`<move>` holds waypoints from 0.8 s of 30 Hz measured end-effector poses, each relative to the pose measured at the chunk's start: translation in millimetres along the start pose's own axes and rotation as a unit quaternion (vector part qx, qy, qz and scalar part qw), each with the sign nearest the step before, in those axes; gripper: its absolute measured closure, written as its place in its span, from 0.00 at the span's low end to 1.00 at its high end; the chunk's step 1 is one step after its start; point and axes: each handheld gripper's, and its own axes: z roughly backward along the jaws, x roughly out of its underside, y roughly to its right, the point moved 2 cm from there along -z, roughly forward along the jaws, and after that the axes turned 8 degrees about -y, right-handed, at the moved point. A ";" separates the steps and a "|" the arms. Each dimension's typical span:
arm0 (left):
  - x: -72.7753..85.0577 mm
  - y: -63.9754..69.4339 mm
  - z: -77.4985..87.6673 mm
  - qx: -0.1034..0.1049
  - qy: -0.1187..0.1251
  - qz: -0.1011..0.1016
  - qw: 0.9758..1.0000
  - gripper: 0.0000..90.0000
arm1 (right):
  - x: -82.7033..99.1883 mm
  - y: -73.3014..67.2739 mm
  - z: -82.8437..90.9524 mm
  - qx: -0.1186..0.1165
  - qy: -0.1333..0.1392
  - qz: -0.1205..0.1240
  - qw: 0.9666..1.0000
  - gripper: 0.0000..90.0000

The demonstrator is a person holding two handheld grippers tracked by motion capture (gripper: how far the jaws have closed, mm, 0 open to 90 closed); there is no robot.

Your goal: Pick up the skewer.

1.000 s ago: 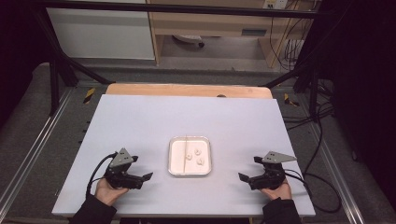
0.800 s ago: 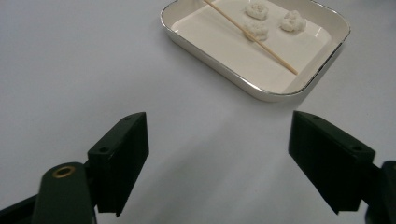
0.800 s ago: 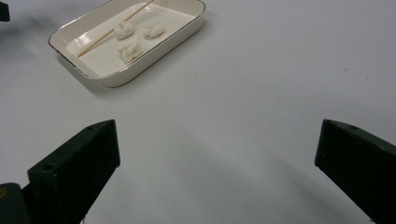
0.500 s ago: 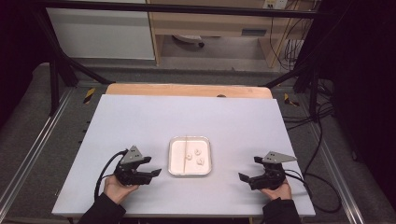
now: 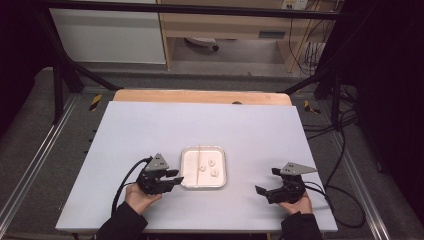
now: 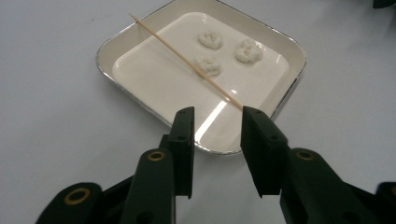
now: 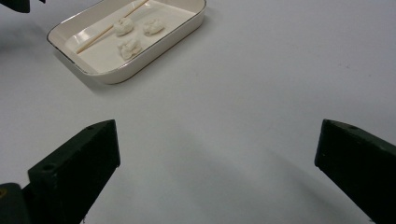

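A white square tray point(image 5: 202, 148) sits at the near middle of the table. It holds three white dough lumps point(image 5: 212, 167) and a thin wooden skewer point(image 5: 199, 165) lying across it. My left gripper point(image 5: 178, 177) is at the tray's near left corner. In the left gripper view its jaws point(image 6: 217, 114) have just been closing to a narrow gap over the tray rim point(image 6: 107, 51). The skewer point(image 6: 182, 56) ends right at one jaw's tip, and nothing is pressed between them. My right gripper point(image 5: 266, 181) rests to the right of the tray, wide open point(image 7: 217, 128) and empty.
The pale table top point(image 5: 150, 130) stretches bare behind and to both sides of the tray. A wooden strip point(image 5: 200, 96) runs along its far edge, with black frame rails and cables beyond. In the right gripper view the tray point(image 7: 154, 44) lies ahead to the left.
My left gripper has slid right, up to the tray's corner, and its jaws have narrowed from wide open. The right gripper has stayed where it was.
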 end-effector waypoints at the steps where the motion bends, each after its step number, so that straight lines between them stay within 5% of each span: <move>1: -1.6 1.2 -1.7 0.002 -0.001 -0.001 1.000 0.73 | 0.0 0.0 0.0 0.000 0.000 0.000 1.000 0.01; 17: -23.6 15.3 -32.2 0.018 -0.012 -0.013 1.000 0.99 | 0.4 0.2 -1.2 0.000 -0.005 0.004 1.000 0.01; 24: -29.1 21.8 -48.7 0.017 -0.028 -0.018 0.999 1.00 | 0.4 0.0 -1.3 -0.001 -0.004 0.003 1.000 0.01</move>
